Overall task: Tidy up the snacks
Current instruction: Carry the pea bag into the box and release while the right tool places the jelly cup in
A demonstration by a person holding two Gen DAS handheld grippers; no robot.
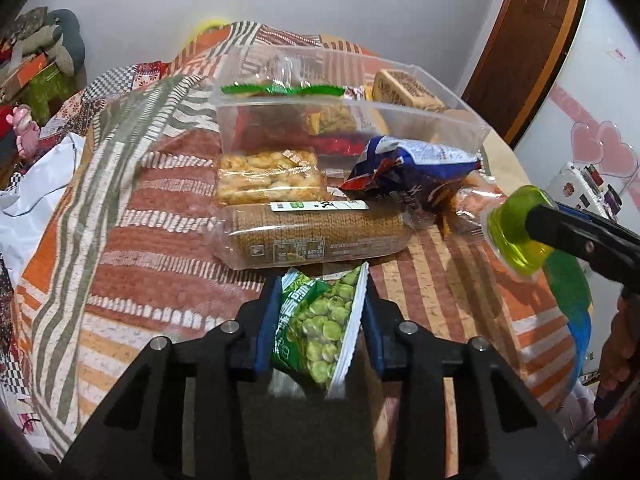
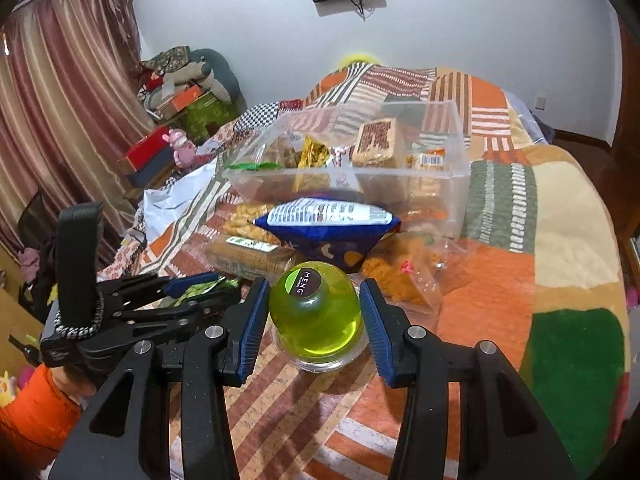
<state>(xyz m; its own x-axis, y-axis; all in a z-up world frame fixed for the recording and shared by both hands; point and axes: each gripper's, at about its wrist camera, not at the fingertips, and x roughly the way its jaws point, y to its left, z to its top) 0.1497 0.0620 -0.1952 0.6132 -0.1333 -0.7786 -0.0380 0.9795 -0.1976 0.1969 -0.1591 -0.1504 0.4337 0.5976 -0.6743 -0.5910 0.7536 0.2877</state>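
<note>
"MENG" in white on the dark round sticker topping the green jelly cup (image 2: 316,316); other package print illegible.

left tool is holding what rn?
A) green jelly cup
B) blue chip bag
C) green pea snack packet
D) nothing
C: in the left wrist view the left tool has its pads pressed on the green pea snack packet; the green jelly cup sits in the right tool.

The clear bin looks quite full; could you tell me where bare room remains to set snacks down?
Inside the clear bin, the near right corner looks free. The blanket right of the bin and blue bag is bare. It is crowded before the bin: biscuit roll, cracker pack.
</note>
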